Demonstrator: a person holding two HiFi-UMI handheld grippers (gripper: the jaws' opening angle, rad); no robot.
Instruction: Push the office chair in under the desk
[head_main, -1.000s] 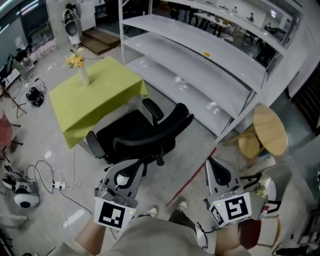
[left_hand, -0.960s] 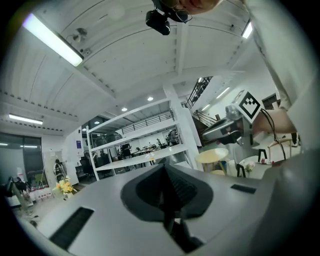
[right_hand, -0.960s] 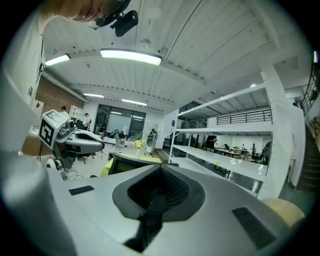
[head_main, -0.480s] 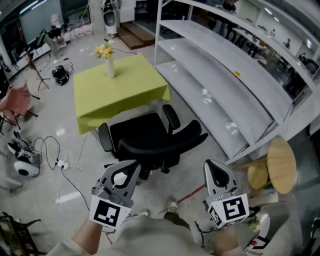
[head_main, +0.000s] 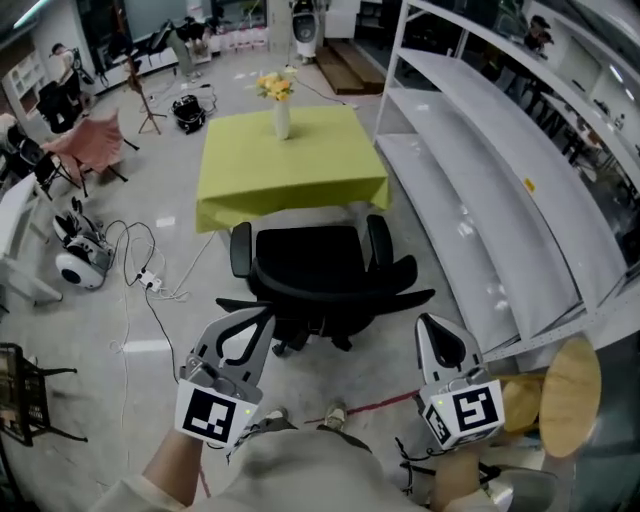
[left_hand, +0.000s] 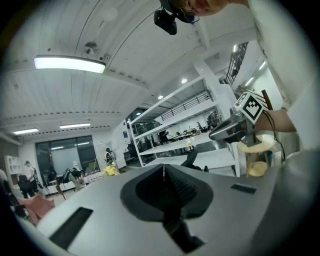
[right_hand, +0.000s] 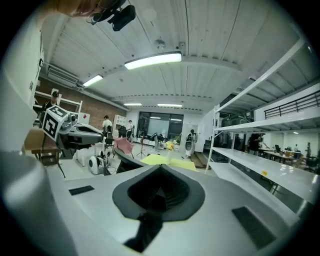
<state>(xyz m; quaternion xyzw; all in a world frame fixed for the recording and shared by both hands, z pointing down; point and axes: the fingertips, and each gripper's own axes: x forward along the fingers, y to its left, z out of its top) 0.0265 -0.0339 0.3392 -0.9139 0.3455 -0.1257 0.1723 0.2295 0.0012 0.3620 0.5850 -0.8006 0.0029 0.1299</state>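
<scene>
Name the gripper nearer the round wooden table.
Right. The right gripper is close beside the round wooden table; the left gripper is farther off, by the office chair.

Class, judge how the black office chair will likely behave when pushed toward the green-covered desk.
The office chair probably rolls easily: its wheeled base sits on smooth floor. It may swivel if pushed off-centre on the backrest.

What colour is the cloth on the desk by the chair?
Plain yellow-green. The square cloth-covered desk shows best in the head view.
</scene>
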